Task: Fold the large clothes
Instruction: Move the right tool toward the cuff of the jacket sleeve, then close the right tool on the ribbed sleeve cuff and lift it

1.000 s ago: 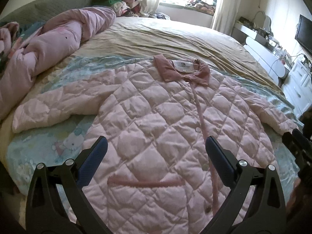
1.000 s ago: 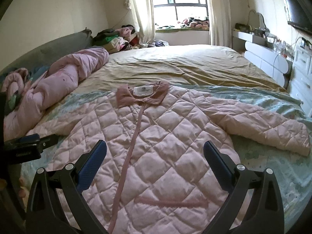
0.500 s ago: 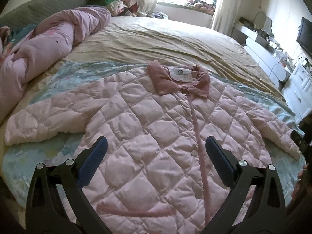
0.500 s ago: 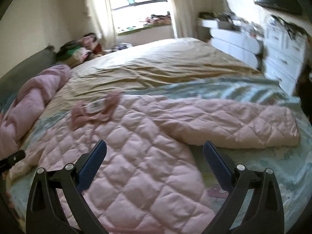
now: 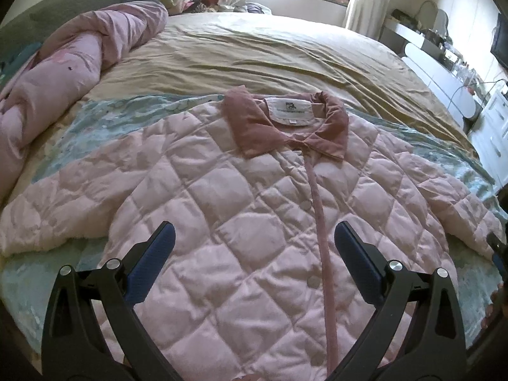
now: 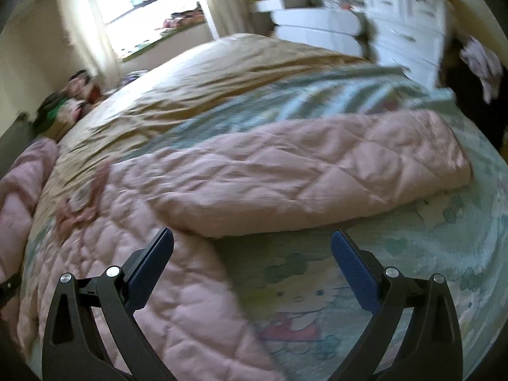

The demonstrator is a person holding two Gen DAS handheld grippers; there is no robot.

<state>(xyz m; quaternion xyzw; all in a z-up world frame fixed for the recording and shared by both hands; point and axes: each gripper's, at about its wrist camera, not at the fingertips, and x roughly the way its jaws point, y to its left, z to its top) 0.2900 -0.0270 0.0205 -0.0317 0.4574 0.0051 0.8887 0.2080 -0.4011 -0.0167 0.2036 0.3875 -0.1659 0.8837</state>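
Jacket (image 5: 241, 209) lies flat beneath wide-open left tongs (image 5: 254, 238); its sleeve (image 6: 317, 171) just beyond wide-open right tongs (image 6: 252, 241).

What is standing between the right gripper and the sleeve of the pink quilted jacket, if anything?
Nothing visible. The right gripper is open, and only bare cartoon-print sheet lies between its fingers and the jacket sleeve, which rests flat on the bed just ahead. This view is blurred, so small items could be missed.
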